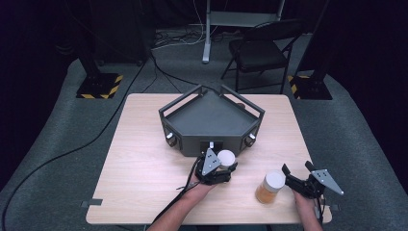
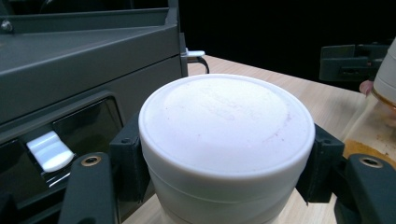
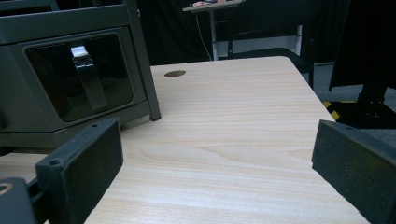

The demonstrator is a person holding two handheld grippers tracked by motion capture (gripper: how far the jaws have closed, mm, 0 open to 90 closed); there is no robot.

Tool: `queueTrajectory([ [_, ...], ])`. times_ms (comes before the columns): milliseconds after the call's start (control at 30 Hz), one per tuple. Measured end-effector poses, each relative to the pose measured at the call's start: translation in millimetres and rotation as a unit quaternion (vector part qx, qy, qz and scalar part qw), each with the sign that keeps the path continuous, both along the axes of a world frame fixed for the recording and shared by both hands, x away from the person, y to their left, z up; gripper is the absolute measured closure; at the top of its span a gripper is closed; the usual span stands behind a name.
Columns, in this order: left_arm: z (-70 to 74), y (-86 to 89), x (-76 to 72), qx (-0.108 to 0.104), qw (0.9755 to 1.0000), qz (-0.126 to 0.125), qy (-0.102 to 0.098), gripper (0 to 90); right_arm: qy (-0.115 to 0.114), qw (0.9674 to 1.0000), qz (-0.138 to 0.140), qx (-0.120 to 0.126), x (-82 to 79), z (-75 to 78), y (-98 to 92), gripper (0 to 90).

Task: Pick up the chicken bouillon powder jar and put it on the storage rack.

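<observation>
— Two jars on our list. Item one: white-lidded jar (image 1: 225,158), lower centre of the high view, just in front of the grey device (image 1: 211,120). We log it as held: our left gripper (image 1: 217,169) is clamped on it, one pad to each side just under the lid.

— Confirmed from the left gripper view. The jar (image 2: 226,144) sits square between the pads (image 2: 128,161), upright, long axis vertical, lid facing up toward the camera. Appearance: broad, round, matte white lid with a faint pink smear near its right edge; pale body below, contents not visible from here.

— Item two?

— Amber-filled jar (image 1: 271,187), white lid, standing upright on the wooden table (image 1: 144,159) at lower right. Our right gripper (image 1: 296,179) lies just to the right of it, fingers apart, nothing between them. In the right gripper view we see bare tabletop between the spread pads (image 3: 84,168).

— Which relation matters for the coming move?

— The held jar is close against the device's front face, beside the dark recess with the white lever (image 2: 49,154). We judge any lift has to go straight up along the jar's axis, or away from that face. The left hand is the nearer one and already has it.
</observation>
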State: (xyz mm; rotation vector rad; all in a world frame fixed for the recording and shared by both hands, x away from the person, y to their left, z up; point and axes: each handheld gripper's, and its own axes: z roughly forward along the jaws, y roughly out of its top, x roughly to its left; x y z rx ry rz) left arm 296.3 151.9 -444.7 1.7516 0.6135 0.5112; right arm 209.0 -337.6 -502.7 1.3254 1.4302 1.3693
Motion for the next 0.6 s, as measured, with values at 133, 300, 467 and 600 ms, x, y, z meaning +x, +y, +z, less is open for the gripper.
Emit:
queueTrajectory([
  [133,-0.6,0.7,-0.1,-0.002,1.0,0.0,0.0,33.9,0.0,1.0,-0.001,-0.001,-0.2,0.1,0.4,1.0],
  [300,-0.1,1.4,0.9,-0.001,1.0,-0.002,0.0,33.9,0.0,1.0,-0.001,-0.001,0.0,0.0,0.4,1.0],
  [467,2.1,2.2,3.2,0.004,1.0,-0.008,0.002,34.0,0.0,1.0,0.0,-0.001,0.1,0.0,0.1,1.0],
  [600,4.2,2.4,4.1,0.009,0.9999,-0.012,0.0,34.0,0.0,1.0,-0.001,0.001,0.0,0.0,-0.2,1.0],
])
